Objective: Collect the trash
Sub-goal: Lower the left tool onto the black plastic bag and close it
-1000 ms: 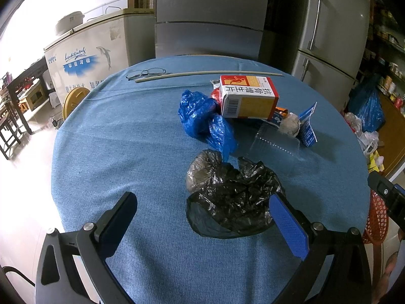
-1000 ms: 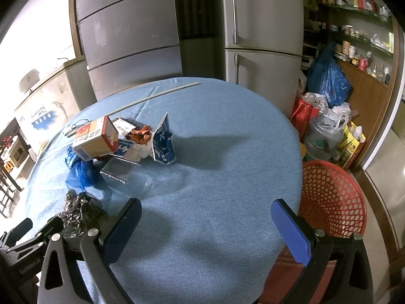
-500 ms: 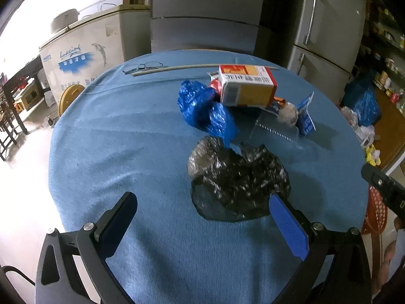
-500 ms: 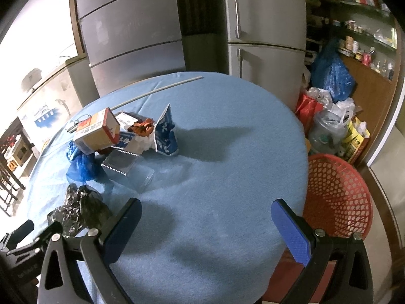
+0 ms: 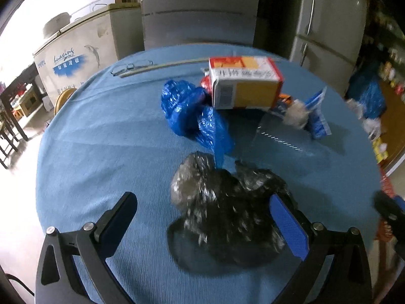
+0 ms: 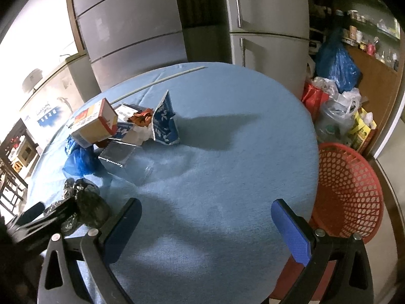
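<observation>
A crumpled black plastic bag (image 5: 227,212) lies on the round blue table (image 5: 101,147), between the tips of my open left gripper (image 5: 202,217) and nearer its right finger. Behind it sit a blue plastic bag (image 5: 192,116), an orange-and-white carton (image 5: 245,86), a clear plastic tray (image 5: 281,139) and blue wrappers (image 5: 317,119). My right gripper (image 6: 206,225) hovers open over bare cloth with nothing between its fingers. The same pile shows in the right wrist view: the carton (image 6: 95,124), a blue wrapper (image 6: 164,124), the black bag (image 6: 88,202). A red mesh basket (image 6: 349,192) stands beside the table on the right.
Glasses (image 5: 131,67) and a long pale stick (image 5: 164,65) lie at the table's far edge. Grey refrigerators (image 6: 268,25) and a chest freezer (image 5: 76,55) stand behind. Bags (image 6: 336,101) are heaped on the floor by the shelves at the right.
My left gripper has moved forward toward the black bag, which now reaches between its fingertips. My right gripper has drifted slightly; both stay open.
</observation>
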{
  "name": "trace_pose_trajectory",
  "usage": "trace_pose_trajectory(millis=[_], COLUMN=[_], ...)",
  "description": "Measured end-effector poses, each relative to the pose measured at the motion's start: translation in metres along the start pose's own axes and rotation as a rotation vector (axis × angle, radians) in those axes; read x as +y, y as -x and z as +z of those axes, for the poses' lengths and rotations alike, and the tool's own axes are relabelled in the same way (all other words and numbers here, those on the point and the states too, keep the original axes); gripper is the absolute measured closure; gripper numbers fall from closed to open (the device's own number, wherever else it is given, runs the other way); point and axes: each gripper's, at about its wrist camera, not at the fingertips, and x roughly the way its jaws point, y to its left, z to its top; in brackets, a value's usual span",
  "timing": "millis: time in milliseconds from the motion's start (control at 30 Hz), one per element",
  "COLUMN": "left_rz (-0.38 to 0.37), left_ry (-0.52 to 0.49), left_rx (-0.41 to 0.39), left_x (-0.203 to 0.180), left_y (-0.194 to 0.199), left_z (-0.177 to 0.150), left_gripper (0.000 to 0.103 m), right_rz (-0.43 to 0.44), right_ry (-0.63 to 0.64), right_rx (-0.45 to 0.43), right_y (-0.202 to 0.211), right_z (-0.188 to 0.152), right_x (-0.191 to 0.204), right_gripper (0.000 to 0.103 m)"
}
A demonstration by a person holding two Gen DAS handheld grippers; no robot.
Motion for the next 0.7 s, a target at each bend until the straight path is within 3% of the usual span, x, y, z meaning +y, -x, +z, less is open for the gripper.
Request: trace_pose_trajectory(millis=[133, 267, 467, 533, 700], left_rz=[-0.091, -0.234, -0.308, -0.297, -0.157], left_ry=[0.067, 0.106, 0.129, 0.152, 0.118], left_rx=[0.050, 0.070, 0.065, 0.049, -0.039], left_x=[0.009, 0.022, 0.036, 0.047, 0.066], left_y=[-0.022, -0.028, -0.017, -0.008, 0.020], left_z=[0.006, 0.002, -0.010, -0.011, -0.013], left_gripper=[0.000, 0.027, 0.046, 0.048, 0.050], right_rz=[-0.008, -0.006, 0.001, -0.001, 0.034], right_ry=[-0.017, -0.025, 0.013, 0.022, 0.064], right_rx=[0.010, 0.028, 0.043, 0.043, 0.046], right_y=[-0.005, -0.012, -0.018, -0.019, -0.025], right_z=[0.000, 0.001, 0.001, 0.002, 0.015], right_x=[-0.006, -0.007, 0.006, 0.009, 0.028], right_gripper=[0.000, 0.000, 0.000, 0.000, 0.000])
